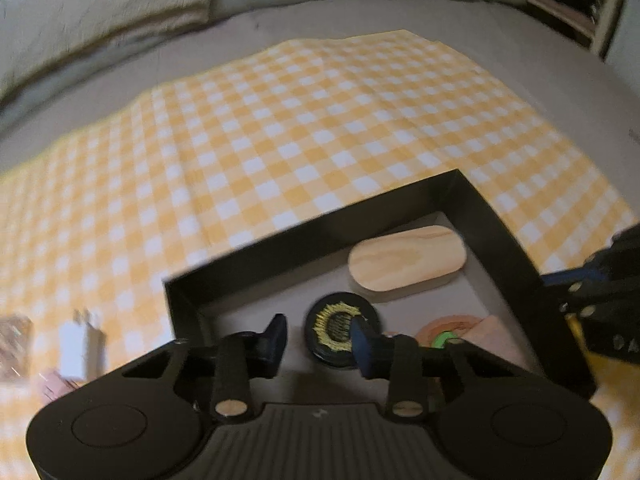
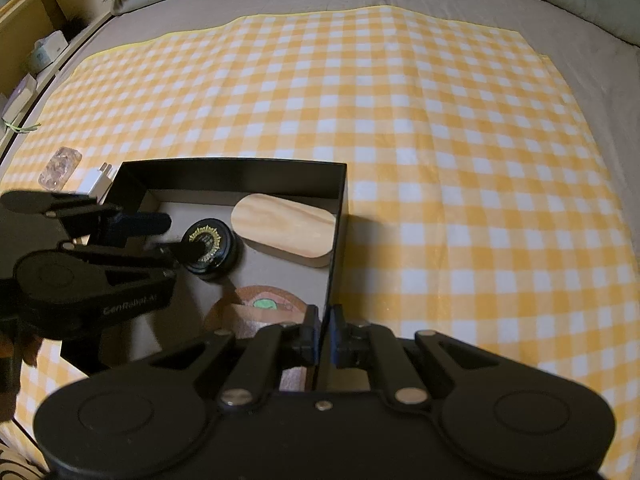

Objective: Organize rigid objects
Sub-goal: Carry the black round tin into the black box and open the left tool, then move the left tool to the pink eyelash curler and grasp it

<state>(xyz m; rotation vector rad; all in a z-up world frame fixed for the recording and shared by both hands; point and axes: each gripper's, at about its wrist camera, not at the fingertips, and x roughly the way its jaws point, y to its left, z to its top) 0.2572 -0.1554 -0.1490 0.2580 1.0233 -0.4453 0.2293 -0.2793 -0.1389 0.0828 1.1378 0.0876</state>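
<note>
Left gripper (image 1: 320,336) hung spread over black round tin (image 1: 342,328) in black box (image 1: 304,236). Right gripper (image 2: 325,332) clamped box's right wall. Wooden oval block (image 1: 406,258) lay flat, long axis across box.

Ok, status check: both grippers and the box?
Left gripper open over black round tin in black box. Right gripper shut on box wall. White charger outside box.

yellow gingham cloth (image 2: 400,120) over grey bedding (image 2: 580,32); wooden shelf (image 2: 36,12) left.

Left gripper (image 1: 319,338) agape, right gripper (image 2: 325,330) clamped.
</note>
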